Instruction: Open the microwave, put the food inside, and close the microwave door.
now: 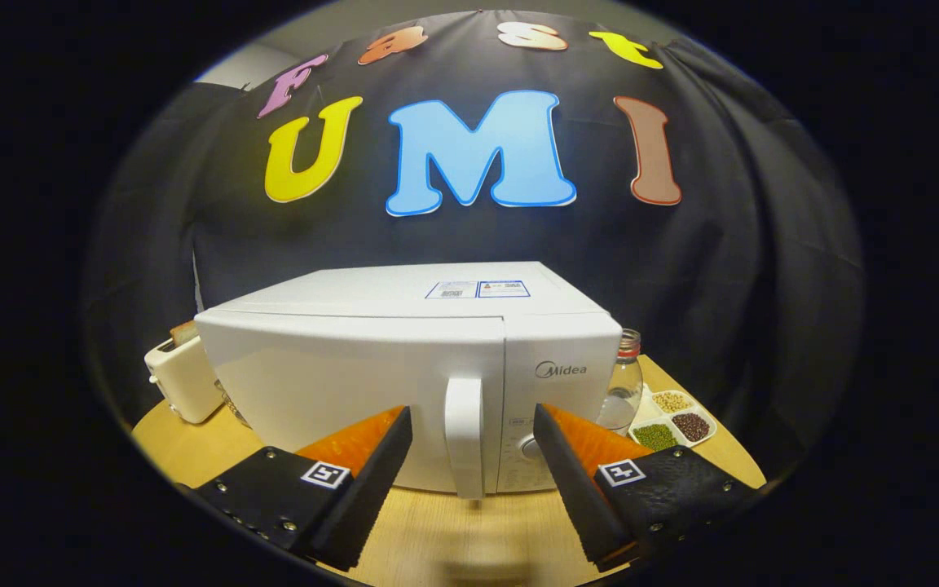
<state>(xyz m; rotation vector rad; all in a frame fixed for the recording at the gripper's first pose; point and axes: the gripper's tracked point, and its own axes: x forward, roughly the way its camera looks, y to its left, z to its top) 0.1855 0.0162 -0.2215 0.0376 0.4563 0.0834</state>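
Stood at the centre of the wooden table [192, 456]: the white microwave [404, 359], door [347, 391] shut, front face turned toward the camera. Carried a vertical white handle [465, 436] at the door's right edge, with the control panel [555, 408] and a round knob [529, 447] just to the handle's 3 o'clock. Bore two stickers [478, 289] on its flat top.

Hovered in front of the door with the gripper [473, 422] spread wide, one fingertip at 9 o'clock of the handle and the other at 3 o'clock, the handle between them; contact with the handle could not be told. Gripped nothing.

Sat at 9 o'clock of the microwave, partly behind it: a cream toaster [180, 375] with bread [184, 330] in its slot. Stood at 3 o'clock, close against the microwave's right side: a clear glass jar [623, 383]. Lay beyond the jar, further toward 3 o'clock: a white divided tray [673, 420] holding pale, dark red and green beans in separate compartments.
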